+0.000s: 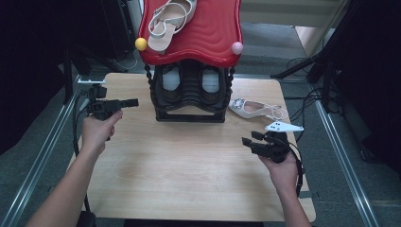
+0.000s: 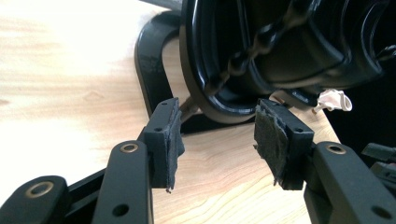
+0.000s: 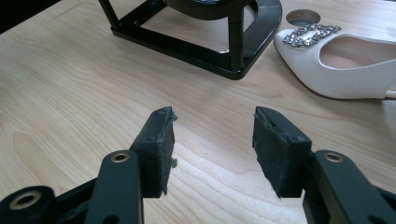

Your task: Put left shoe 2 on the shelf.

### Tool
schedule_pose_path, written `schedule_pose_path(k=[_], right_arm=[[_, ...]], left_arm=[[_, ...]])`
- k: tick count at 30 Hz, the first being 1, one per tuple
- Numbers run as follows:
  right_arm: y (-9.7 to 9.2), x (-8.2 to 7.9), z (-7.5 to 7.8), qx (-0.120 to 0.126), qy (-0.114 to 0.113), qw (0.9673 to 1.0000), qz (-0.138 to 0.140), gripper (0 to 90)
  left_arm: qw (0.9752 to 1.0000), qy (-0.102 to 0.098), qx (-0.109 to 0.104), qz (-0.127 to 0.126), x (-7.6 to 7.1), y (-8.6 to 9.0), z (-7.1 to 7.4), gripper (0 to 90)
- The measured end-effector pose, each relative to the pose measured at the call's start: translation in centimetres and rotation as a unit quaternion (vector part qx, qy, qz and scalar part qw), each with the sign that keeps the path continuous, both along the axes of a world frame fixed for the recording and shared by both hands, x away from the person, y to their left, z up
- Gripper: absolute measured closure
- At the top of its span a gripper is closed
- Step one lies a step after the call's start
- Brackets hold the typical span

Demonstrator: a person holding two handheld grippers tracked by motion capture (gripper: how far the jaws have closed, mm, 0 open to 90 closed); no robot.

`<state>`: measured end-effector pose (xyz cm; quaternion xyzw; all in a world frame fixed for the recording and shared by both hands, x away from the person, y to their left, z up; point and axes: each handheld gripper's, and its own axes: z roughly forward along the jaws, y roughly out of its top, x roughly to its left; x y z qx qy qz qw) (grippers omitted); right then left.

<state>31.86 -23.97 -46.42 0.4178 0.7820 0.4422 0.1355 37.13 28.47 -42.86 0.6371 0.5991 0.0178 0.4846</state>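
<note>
Wooden table (image 1: 189, 165), black shoe rack (image 1: 190, 97) at back centre. White shoe (image 1: 253, 109) just right of rack. Left gripper (image 1: 134, 101) near rack's left side, jaws apart, empty. Right gripper (image 1: 247, 141) front-right of rack, jaws apart, empty.

The table (image 1: 189, 165) is pale wood with a smooth, matt grain. The black shoe rack (image 1: 189, 97) looks like glossy plastic, its red top shelf (image 1: 213, 28) shiny and ribbed. The white shoe (image 3: 345, 65) seems smooth leather, with a sparkling stone buckle (image 3: 310, 33). Both grippers' pads (image 3: 273, 149) are rough, frayed felt.
</note>
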Motion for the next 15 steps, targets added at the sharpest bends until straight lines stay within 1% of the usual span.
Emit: schedule_pose_path(k=[1, 2, 3, 4, 5, 6, 7, 9, 10, 11, 13, 15], right_arm=[[0.0, 0.0, 0.0, 0.001, 0.001, 1.0000, 0.000, 49.8], [0.0, 0.0, 0.0, 0.001, 0.001, 1.0000, 0.000, 49.8], [-0.1, 0.0, 0.0, 0.000, 0.000, 1.0000, 0.000, 49.9], [-0.1, 0.0, 0.0, 0.000, 0.001, 1.0000, -0.001, 49.9], [-0.1, 0.0, 0.0, 0.000, 0.000, 1.0000, -0.001, 49.9], [-0.1, 0.0, 0.0, 0.000, 0.000, 1.0000, -0.001, 49.9], [-0.2, 0.1, 0.0, 0.000, 0.000, 1.0000, -0.001, 49.9], [-0.2, 0.1, 0.0, 0.001, 0.001, 1.0000, -0.003, 49.9], [-0.3, 0.1, 0.0, 0.003, 0.001, 1.0000, -0.003, 49.8], [-0.3, 0.2, 0.0, 0.006, 0.003, 1.0000, -0.005, 49.7], [-0.3, 0.2, 0.0, 0.007, 0.004, 1.0000, -0.006, 49.8], [-0.2, 0.2, 0.0, 0.006, 0.003, 1.0000, -0.005, 49.9]], left_arm=[[1.0000, 0.006, -0.003, -0.004, -0.1, -0.2, -0.4, 51.0], [1.0000, 0.008, -0.001, -0.004, -0.3, -0.4, -0.7, 50.7], [1.0000, 0.004, 0.000, -0.002, -0.5, -0.4, -0.9, 50.8], [1.0000, 0.003, -0.004, -0.002, -0.6, -0.4, -1.2, 50.9], [0.9999, 0.007, -0.013, -0.004, -0.8, -0.4, -1.4, 50.9], [0.9998, 0.009, -0.014, -0.006, -0.9, -0.5, -1.7, 50.8], [0.9998, 0.010, -0.013, -0.010, -1.1, -0.6, -1.9, 50.6], [0.9998, 0.012, 0.000, -0.018, -1.5, -0.9, -2.4, 50.4], [0.9997, 0.015, 0.003, -0.020, -1.8, -1.1, -2.7, 50.3], [0.9997, 0.013, 0.000, -0.022, -2.1, -1.2, -3.0, 50.2], [0.9996, 0.010, 0.001, -0.026, -2.6, -1.3, -3.3, 50.0], [0.9997, 0.003, 0.001, -0.025, -3.1, -1.4, -3.5, 49.5]])
